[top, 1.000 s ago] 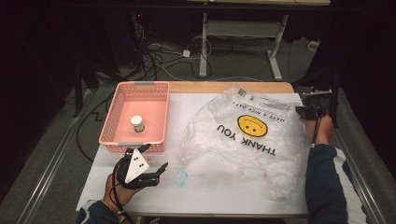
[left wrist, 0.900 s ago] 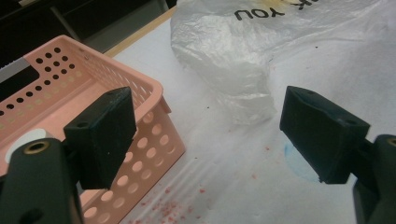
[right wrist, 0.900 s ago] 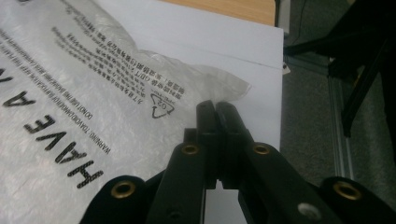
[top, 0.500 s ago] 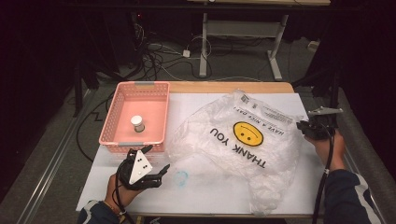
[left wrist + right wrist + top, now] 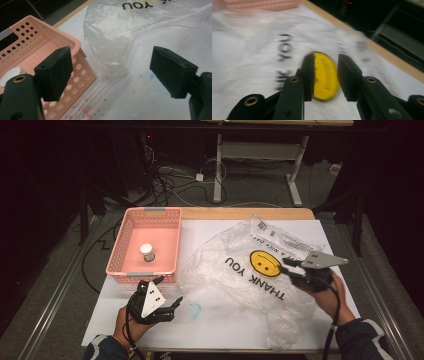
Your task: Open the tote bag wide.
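Right gripper point(image 5: 290, 270) is hovering over the plastic bag point(image 5: 250, 275), which is lying spread on the table point(image 5: 220, 330) beside the pink basket point(image 5: 131, 270); left gripper point(image 5: 167, 292) is resting near the basket. Left gripper view: jaws are gaping wide, nothing between. Right gripper view: jaws are standing narrowly apart, having just been opening, gripping nothing.

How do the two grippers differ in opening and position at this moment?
The left gripper has its fingers spread wide; the right gripper has just been opening, with a narrower gap and nothing between its fingers. The left sits near the table's front edge beside the pink basket; the right is over the plastic bag, by its yellow smiley. Both hold nothing and carry a grey plate on top.
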Demonstrator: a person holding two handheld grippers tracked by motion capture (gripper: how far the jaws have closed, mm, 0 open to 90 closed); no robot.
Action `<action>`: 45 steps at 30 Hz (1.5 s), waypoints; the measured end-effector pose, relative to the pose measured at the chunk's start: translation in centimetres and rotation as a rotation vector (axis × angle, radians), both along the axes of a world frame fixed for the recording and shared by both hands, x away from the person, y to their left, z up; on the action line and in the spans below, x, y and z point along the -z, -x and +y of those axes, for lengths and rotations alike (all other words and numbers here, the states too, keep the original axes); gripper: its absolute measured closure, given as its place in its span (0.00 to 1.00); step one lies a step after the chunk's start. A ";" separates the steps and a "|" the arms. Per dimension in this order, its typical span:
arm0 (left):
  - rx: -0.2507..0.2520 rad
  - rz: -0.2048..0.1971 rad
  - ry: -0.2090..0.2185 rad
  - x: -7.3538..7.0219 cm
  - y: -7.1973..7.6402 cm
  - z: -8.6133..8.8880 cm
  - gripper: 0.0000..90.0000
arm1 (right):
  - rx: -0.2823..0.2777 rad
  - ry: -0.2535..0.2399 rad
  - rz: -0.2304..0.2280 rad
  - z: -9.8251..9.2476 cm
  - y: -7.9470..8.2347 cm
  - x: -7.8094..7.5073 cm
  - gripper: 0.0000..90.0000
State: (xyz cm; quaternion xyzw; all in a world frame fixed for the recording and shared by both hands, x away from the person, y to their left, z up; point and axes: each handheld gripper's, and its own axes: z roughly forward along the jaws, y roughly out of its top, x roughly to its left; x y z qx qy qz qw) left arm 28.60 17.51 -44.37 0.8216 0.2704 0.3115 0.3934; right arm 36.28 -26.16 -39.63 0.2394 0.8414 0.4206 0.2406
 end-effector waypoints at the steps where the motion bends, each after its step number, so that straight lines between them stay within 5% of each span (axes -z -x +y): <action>1: 0.000 -0.001 -0.003 0.0 0.0 -0.1 0.20 | 0.000 0.000 0.000 0.0 0.0 0.0 0.74; 2: 0.001 0.000 -0.005 0.1 0.1 -0.1 0.20 | -0.074 0.040 0.041 2.1 0.3 1.0 0.70; 9: 0.006 0.019 -0.034 0.5 -0.2 -0.5 0.20 | -0.228 0.170 0.158 7.5 1.0 4.7 0.55; 16: 0.001 0.019 -0.041 0.5 -0.1 -0.4 0.20 | -0.223 0.215 0.199 9.3 0.8 6.8 0.51; 19: 0.005 0.019 -0.046 0.5 -0.1 -0.3 0.20 | -0.203 0.188 0.236 9.2 0.0 7.5 0.58; 22: 0.009 0.024 -0.048 0.5 -0.1 -0.3 0.20 | -0.182 0.150 0.272 9.3 -0.4 7.6 0.80; 27: 0.013 0.025 -0.063 0.6 -0.2 -0.4 0.20 | -0.140 0.139 0.277 9.4 -0.9 7.6 0.99; 33: 0.015 0.024 -0.061 0.5 -0.2 -0.4 0.20 | -0.111 0.138 0.246 9.2 -0.7 7.0 1.00; 38: 0.014 0.020 -0.055 0.4 -0.2 -0.2 0.20 | -0.079 0.082 0.134 8.5 -0.2 4.7 1.00; 45: 0.006 0.020 -0.050 0.4 -0.2 -0.1 0.20 | -0.080 0.075 0.132 8.3 -0.1 4.2 1.00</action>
